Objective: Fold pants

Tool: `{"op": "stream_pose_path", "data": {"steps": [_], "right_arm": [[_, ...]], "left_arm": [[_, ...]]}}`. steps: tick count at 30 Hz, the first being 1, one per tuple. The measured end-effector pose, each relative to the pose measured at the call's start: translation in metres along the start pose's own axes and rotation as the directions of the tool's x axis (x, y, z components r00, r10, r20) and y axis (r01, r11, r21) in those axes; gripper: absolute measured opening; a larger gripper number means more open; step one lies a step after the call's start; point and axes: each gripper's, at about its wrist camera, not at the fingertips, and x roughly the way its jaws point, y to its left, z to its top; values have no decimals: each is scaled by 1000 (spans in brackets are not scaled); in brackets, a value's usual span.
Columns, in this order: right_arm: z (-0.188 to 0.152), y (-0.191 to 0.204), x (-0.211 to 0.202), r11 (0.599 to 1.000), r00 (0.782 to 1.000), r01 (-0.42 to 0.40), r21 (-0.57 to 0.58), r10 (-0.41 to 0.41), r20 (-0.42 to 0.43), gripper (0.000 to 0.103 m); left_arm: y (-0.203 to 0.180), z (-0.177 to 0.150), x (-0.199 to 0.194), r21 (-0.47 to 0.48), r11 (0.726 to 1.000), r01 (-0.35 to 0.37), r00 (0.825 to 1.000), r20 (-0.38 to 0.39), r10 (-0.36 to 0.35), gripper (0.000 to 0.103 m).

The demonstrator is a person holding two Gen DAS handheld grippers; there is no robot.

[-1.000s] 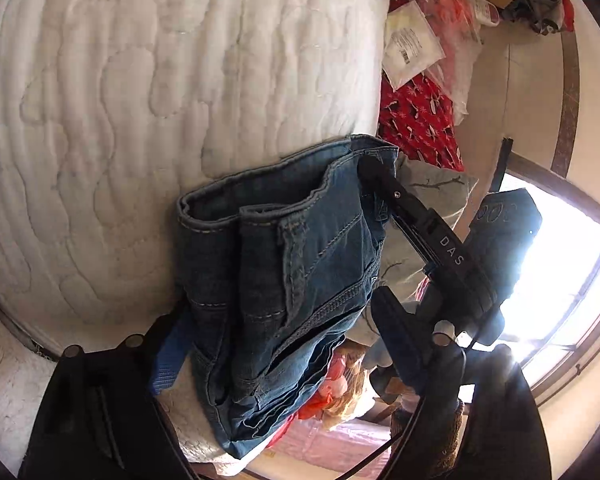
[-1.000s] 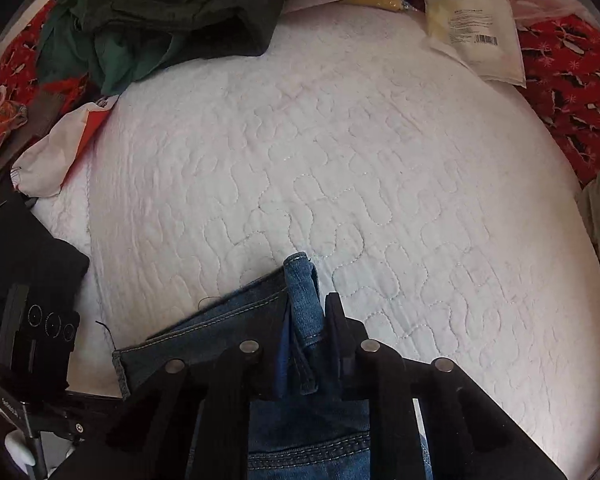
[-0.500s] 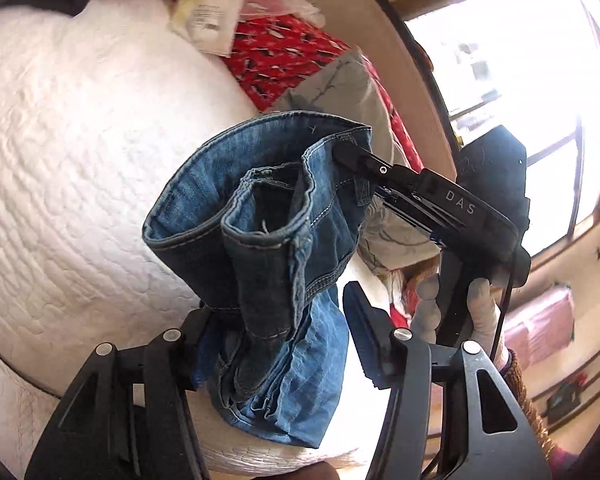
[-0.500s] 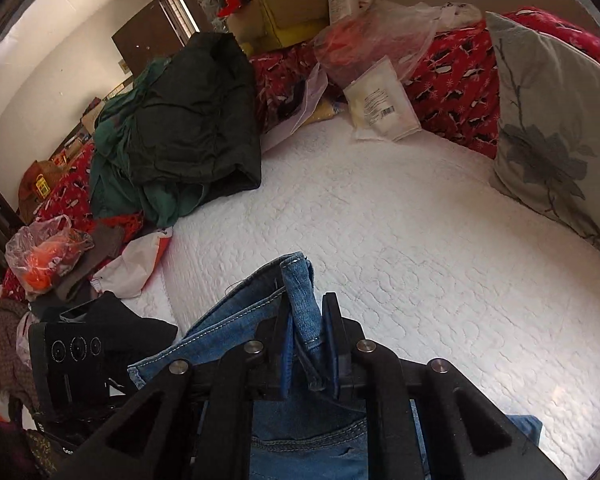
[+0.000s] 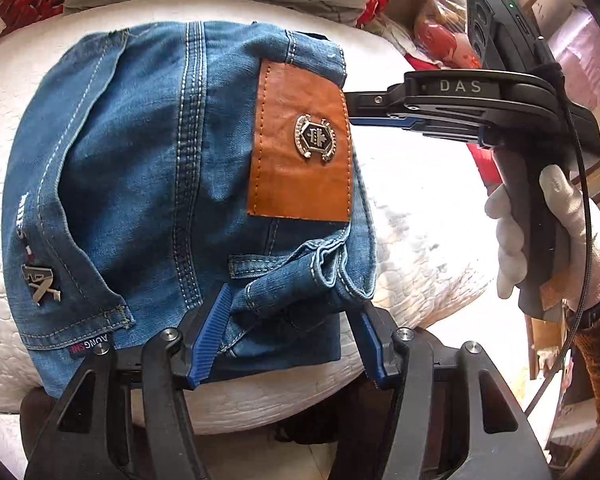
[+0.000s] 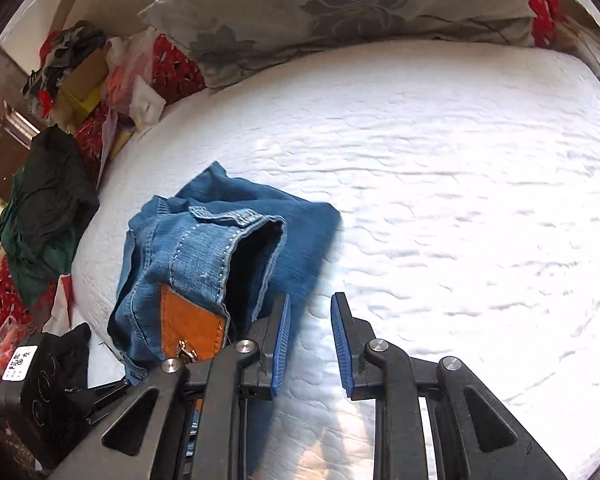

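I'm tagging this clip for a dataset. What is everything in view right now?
jeans: one, blue, folded on the quilt, tan leather patch at the waistband
quilt: one, white, covering the bed
pillow: one, grey floral, at the bed's far edge
dark clothes: one pile, black and green, left of the quilt
red patterned sheet: one, under the pillow
left gripper: black, blue pads, around the jeans' edge
right gripper: black, blue pads, opening, nothing between
gloved hand: white, holding the right gripper's handle
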Motion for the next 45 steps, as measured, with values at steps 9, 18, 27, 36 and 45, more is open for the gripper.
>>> {"op": "stream_pose_path", "data": {"steps": [9,18,27,36,45], "right_arm": [[-17,-21,-47,970,969,-188,154,158,192,54],[4,3,7,940,964,-235,246,193,181,57],[16,26,-13,946,929,-305,114,268,256,7],[-34,-30,14,889,955,-284,359,228,191,28],[-103,2,7,900,951,-308,310,291,102,34]], "left_arm": [[64,-7,-85,-225,950,219,976,71,-208,59],[172,92,-67,-511,798,318,948,168,-270,80],[150,139,-24,-440,865,242,970,131,-205,82],[156,124,-50,-446,852,275,961,144,-235,82],[139,7,-68,-431,882,189,981,35,-193,82]]}}
